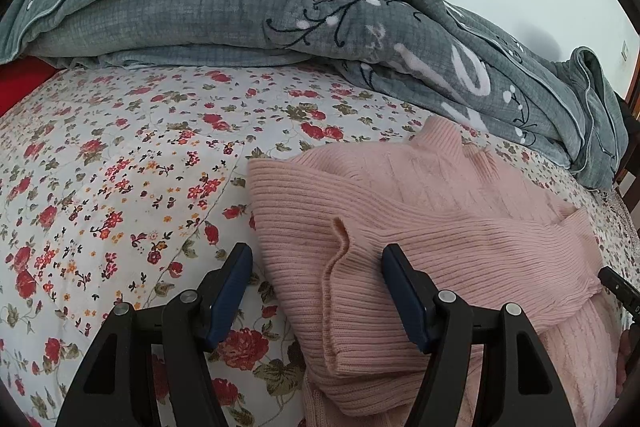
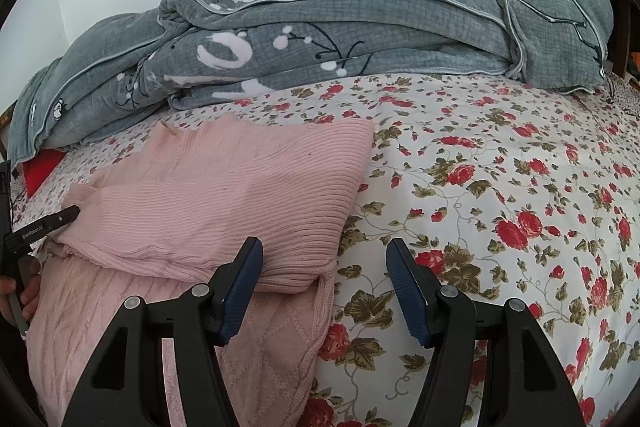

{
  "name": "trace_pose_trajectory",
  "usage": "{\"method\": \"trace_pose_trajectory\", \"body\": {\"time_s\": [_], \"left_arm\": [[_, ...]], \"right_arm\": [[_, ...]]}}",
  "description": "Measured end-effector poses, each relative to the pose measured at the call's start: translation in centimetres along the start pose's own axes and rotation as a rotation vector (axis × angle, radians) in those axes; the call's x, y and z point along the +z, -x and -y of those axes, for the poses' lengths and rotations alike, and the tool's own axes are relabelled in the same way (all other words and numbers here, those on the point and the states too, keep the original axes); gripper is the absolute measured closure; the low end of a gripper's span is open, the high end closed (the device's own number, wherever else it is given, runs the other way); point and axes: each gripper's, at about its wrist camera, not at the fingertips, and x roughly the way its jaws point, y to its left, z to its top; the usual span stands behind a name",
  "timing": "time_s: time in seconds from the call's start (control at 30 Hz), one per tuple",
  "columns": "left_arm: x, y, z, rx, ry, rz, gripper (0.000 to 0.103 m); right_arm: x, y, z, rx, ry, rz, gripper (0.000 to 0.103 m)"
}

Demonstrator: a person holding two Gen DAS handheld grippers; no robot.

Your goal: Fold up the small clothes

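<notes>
On the flowered bedsheet (image 1: 120, 155) lies a pink sweater (image 1: 420, 211), already doubled over with its ribbed upper layer resting on a cable-knit layer beneath, and a heap of grey blanket (image 1: 240, 7) sits just behind it. Both tools stand wide apart at the jaws and have hold of nothing: the left gripper (image 1: 316, 291) hovers over the sweater's near left corner, the right gripper (image 2: 324, 287) over its near right edge, one finger above the knit and the other above bare sheet. From here, the likeliest slip is a pinch that catches only the top ribbed layer, so the fold peels open when lifted. A small pucker (image 1: 340, 239) in the knit by the left tool could be pressed into a crease. The right tool, straddling the edge, might also snag the sheet along with the sweater and drag it. Uneven lifting by the two sides would skew the stack.
</notes>
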Motion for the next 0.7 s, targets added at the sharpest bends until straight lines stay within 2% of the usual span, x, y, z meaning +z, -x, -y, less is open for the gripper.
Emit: {"method": "trace_pose_trajectory", "body": {"time_s": [0.7], "left_arm": [[0.01, -0.07, 0.02, 0.001, 0.002, -0.005, 0.036]], "right_arm": [[0.05, 0.0, 0.12, 0.002, -0.002, -0.002, 0.04]]}}
